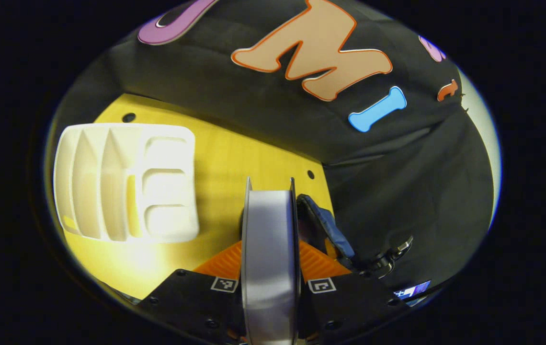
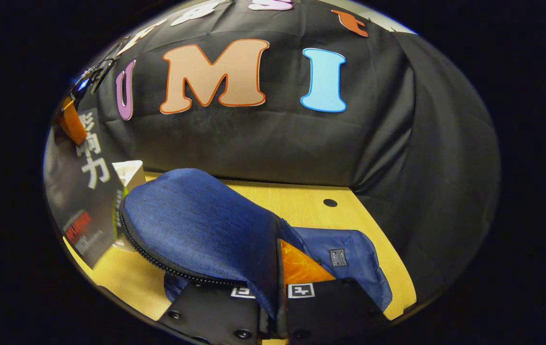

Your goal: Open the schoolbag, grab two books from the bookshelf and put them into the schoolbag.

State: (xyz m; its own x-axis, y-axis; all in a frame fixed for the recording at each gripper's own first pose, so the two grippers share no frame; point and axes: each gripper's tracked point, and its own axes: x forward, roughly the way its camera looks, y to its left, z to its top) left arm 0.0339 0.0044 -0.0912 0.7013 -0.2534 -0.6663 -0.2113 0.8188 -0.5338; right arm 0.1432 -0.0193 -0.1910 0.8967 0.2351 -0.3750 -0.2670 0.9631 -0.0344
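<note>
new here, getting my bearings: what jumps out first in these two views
In the left gripper view, a book stands edge-on between the jaws, with a white shelf lying on the yellow table to its left. In the right gripper view, the jaws pinch the blue bag flap, lifted.

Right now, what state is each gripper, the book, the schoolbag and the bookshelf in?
left gripper: shut on the book.
book: held upright, edge toward the camera.
right gripper: shut on the schoolbag's flap.
schoolbag: unzipped, flap lifted.
bookshelf: lying on the table, slots look empty.
</note>
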